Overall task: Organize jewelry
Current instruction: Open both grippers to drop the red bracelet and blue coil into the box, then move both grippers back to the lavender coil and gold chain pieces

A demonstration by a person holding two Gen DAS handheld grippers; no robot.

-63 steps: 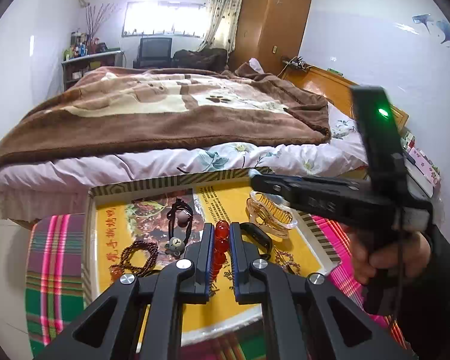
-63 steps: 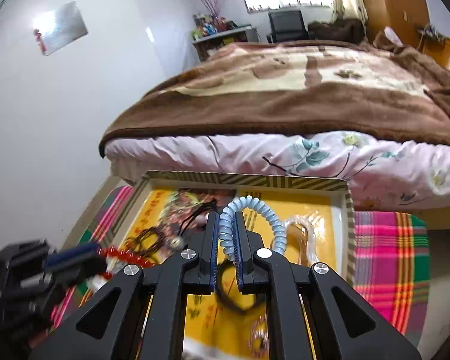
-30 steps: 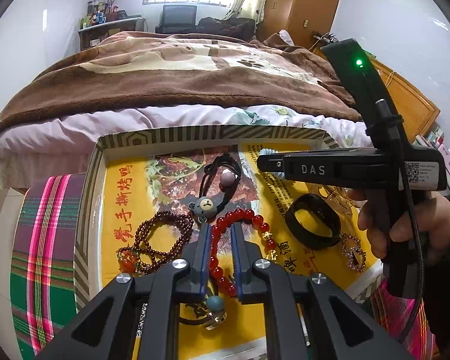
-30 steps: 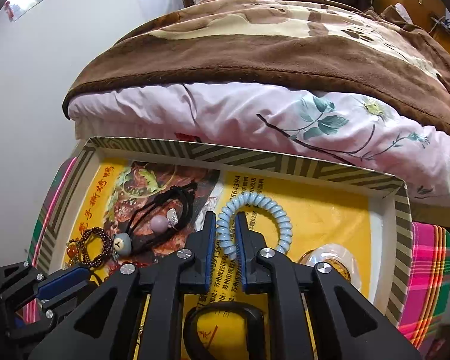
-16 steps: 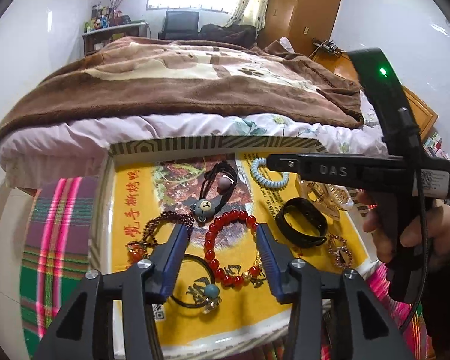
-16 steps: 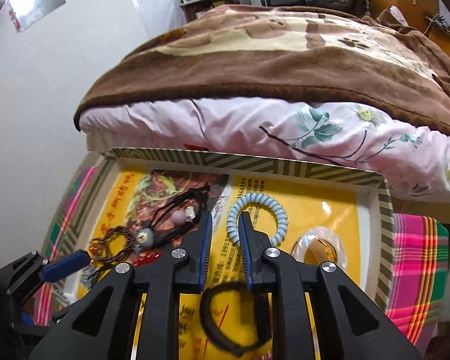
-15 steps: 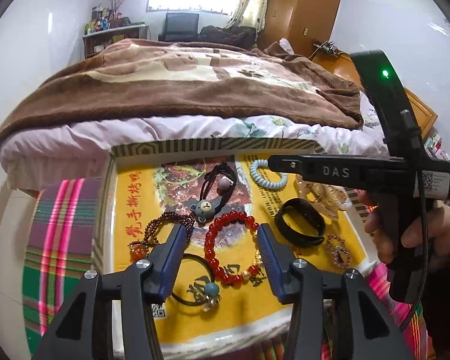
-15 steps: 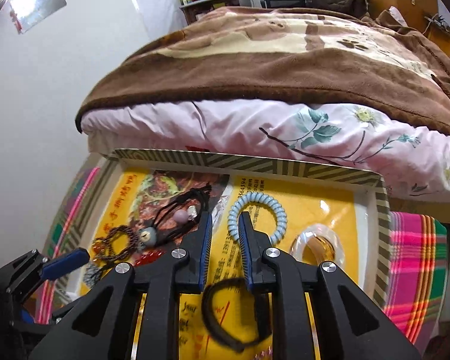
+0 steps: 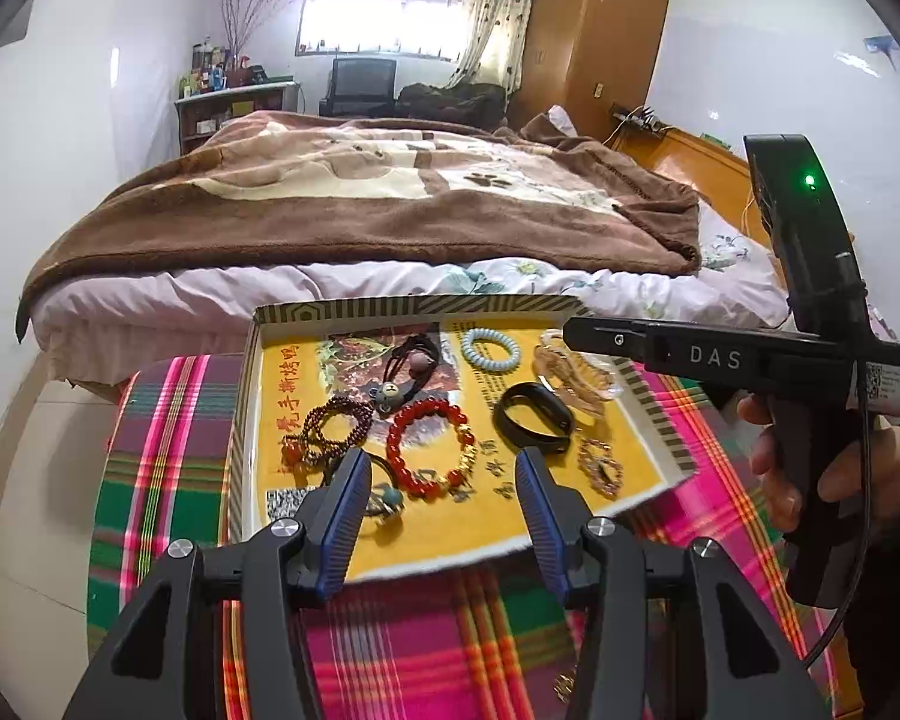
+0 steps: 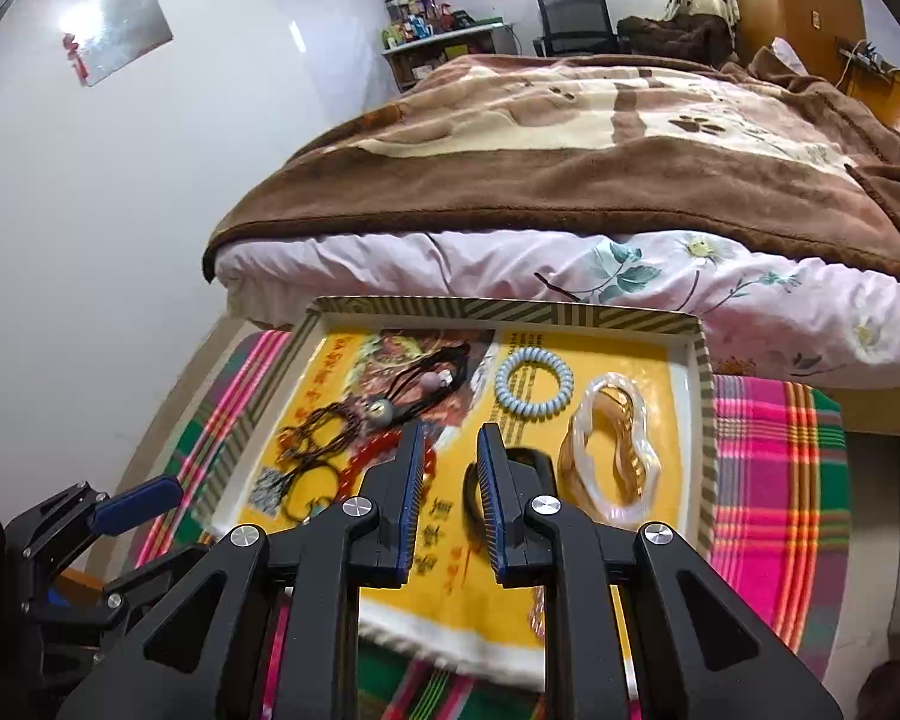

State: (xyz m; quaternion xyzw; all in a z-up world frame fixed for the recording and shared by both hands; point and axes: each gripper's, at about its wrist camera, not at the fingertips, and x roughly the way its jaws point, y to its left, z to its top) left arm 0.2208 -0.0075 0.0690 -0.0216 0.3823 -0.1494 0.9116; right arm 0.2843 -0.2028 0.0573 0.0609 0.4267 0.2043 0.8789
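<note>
A yellow tray [image 9: 252,396] with a striped rim [image 10: 510,307] holds several pieces of jewelry. A red bead bracelet [image 9: 429,447] lies at its middle, a pale blue coil band [image 9: 491,350] [image 10: 534,382] at the back, a black band [image 9: 534,419] and a clear hair claw [image 10: 612,450] to the right. My left gripper [image 9: 441,474] is open and empty above the tray's near edge. My right gripper [image 10: 448,450] is open and empty above the tray; it shows from the side in the left wrist view [image 9: 576,333].
The tray rests on a pink and green plaid cloth [image 9: 162,480] [image 10: 774,468]. A bed [image 9: 360,210] with a brown blanket stands just behind the tray. A brown bead string [image 9: 330,426] and a black cord with a bear charm [image 9: 390,393] lie at the tray's left.
Both grippers let go of their pieces and drew back and up from the tray. The red bracelet and blue coil band now lie in the tray. The right jaws opened wider.
</note>
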